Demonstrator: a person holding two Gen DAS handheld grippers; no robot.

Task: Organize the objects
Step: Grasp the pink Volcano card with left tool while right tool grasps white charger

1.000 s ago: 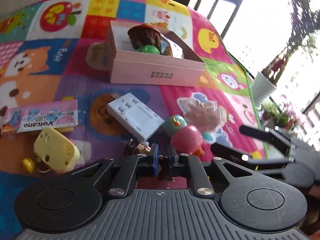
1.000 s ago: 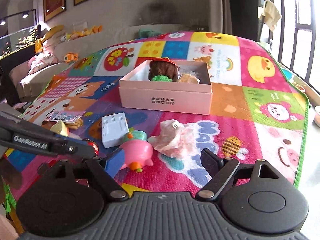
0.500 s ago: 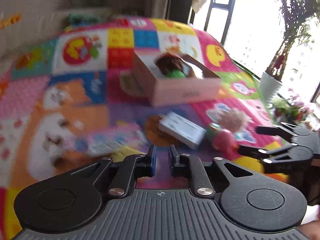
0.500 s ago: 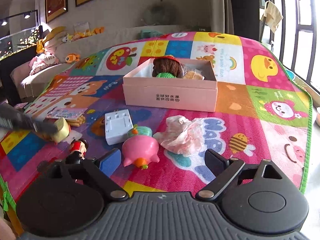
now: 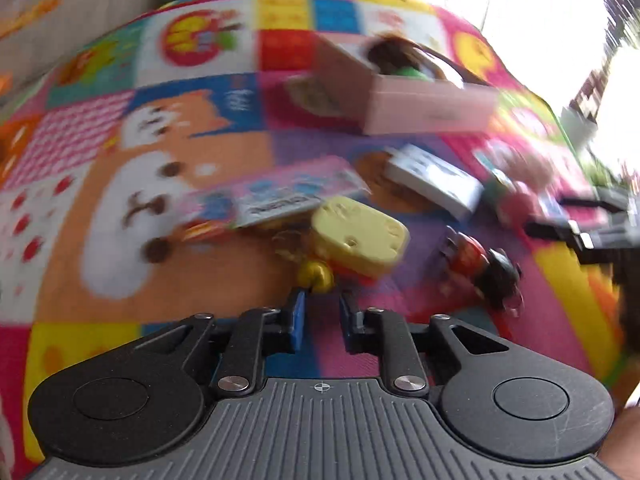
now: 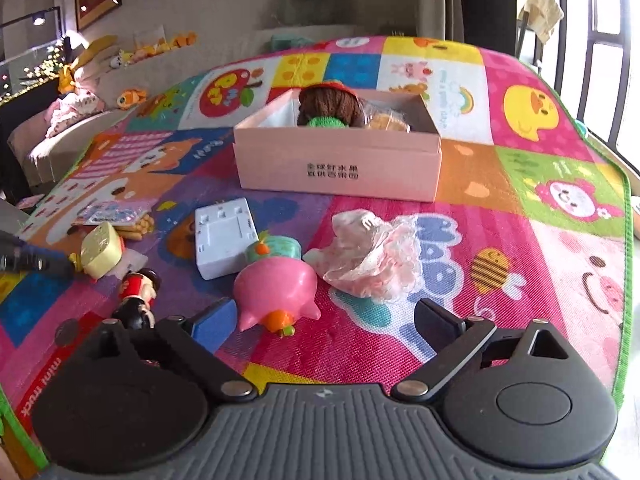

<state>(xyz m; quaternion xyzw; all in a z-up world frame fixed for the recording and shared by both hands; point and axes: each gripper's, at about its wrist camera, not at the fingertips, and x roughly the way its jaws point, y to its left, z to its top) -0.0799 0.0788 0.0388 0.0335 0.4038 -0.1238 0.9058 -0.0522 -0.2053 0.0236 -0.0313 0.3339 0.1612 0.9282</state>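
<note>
My left gripper (image 5: 322,312) has a narrow gap between its opening jaws, and nothing is in it. Just past its tips lie a yellow cheese-like toy (image 5: 360,236) and its small gold ball (image 5: 316,276). A red and black figurine (image 5: 480,268) lies to the right. My right gripper (image 6: 324,320) stands wide and is still opening. A pink pig toy (image 6: 276,292) sits just beyond its left finger, untouched. The pink box (image 6: 338,168) at the back holds a brown-haired doll (image 6: 330,106).
On the colourful play mat (image 6: 520,280) lie a white socket block (image 6: 224,236), crumpled pink wrap (image 6: 372,256) and a snack packet (image 6: 116,214). The left gripper's tip shows at the right wrist view's far left edge. A sofa with plush toys (image 6: 80,92) stands behind.
The left gripper let go of the figurine, swung left to face the yellow toy, and its jaws parted a little. The right gripper's jaws widened and it sank slightly toward the pink pig.
</note>
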